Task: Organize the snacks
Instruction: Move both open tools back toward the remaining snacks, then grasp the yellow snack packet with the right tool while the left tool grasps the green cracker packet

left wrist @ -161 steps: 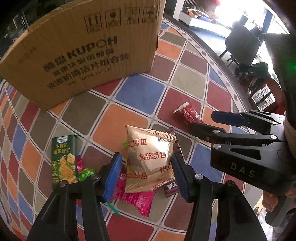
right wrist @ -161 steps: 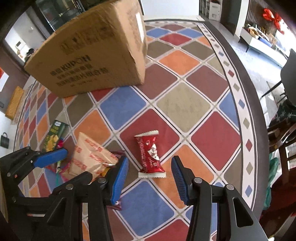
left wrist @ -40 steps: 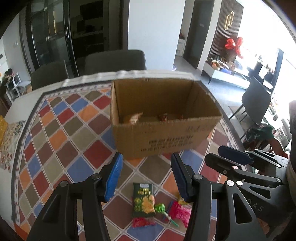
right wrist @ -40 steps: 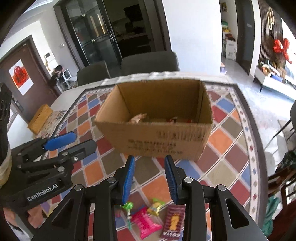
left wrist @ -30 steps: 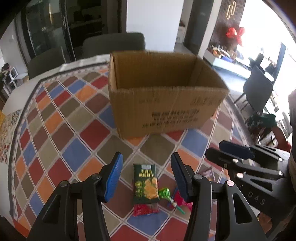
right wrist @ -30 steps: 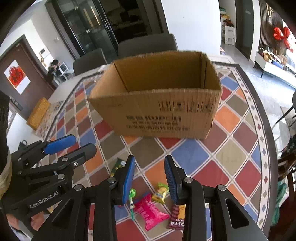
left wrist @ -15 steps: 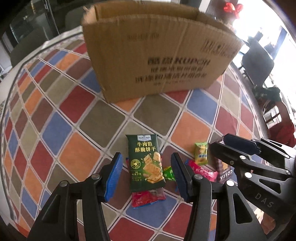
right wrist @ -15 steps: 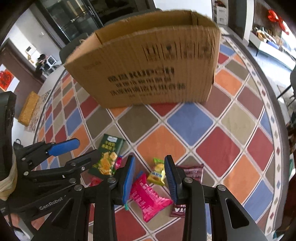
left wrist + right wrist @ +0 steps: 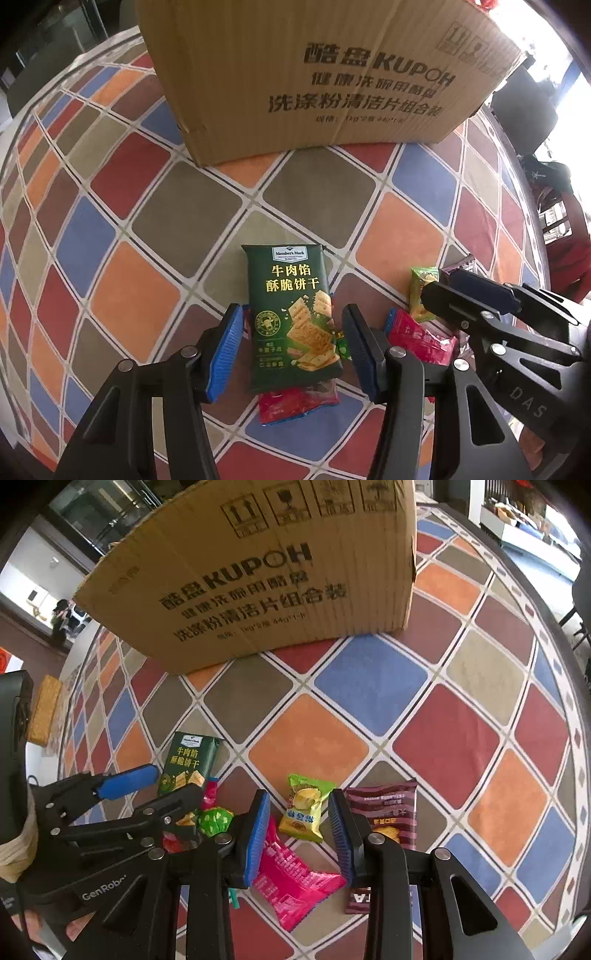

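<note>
Underneath, a diamond-patterned cloth [image 9: 155, 218]

Surface: table w/ cloth in diamond check [image 9: 155, 221] [image 9: 369, 686], blue, red, orange, olive and brown, pale grid lines.

Directly on it:
- brown corrugated cardboard box, black print [image 9: 314, 74] [image 9: 258, 576], far side.
- dark green biscuit pack [image 9: 295, 317] [image 9: 186, 764], flat, partly over red packet [image 9: 295, 402].
- small yellow-green sachet [image 9: 304, 806].
- pink packet [image 9: 291, 882].
- maroon wafer pack [image 9: 384, 812].
- green-wrapped lollipop [image 9: 214, 821].
</note>
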Demonstrator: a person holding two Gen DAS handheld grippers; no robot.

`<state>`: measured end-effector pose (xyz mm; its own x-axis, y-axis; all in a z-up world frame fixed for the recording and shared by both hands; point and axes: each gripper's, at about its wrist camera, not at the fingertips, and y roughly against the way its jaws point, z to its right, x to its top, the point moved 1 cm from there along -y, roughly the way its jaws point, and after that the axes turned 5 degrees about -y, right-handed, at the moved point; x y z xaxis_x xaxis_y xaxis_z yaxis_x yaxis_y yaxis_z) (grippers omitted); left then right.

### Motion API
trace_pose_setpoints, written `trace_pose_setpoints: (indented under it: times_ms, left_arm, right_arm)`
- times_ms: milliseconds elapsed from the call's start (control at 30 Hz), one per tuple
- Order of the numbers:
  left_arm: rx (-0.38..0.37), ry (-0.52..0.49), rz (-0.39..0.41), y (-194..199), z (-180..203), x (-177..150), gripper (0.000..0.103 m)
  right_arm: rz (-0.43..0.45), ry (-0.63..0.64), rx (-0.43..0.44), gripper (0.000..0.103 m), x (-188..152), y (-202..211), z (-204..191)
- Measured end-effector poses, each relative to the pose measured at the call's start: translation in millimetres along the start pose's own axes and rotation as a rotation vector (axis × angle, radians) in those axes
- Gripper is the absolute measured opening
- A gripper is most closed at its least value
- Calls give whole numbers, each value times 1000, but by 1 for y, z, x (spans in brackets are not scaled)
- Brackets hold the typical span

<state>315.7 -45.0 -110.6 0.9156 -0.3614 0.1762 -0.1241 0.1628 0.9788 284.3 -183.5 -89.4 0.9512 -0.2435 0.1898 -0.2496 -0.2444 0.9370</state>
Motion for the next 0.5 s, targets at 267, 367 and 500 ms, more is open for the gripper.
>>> trace_pose_setpoints:
  times_ms: [267, 367, 500]
  left_arm:
    - [8, 13, -15, -11, 3, 3, 53]
    - [-12, 38, -24, -15, -2, 3, 52]
    - [-16, 47, -16, -16, -7, 1, 46]
  right_arm:
    - [-25, -12, -3, 34, 2, -16, -1]
    - [-27, -7, -15, 34, 3, -20, -3]
    - [-28, 7, -36, 34, 3, -27, -7]
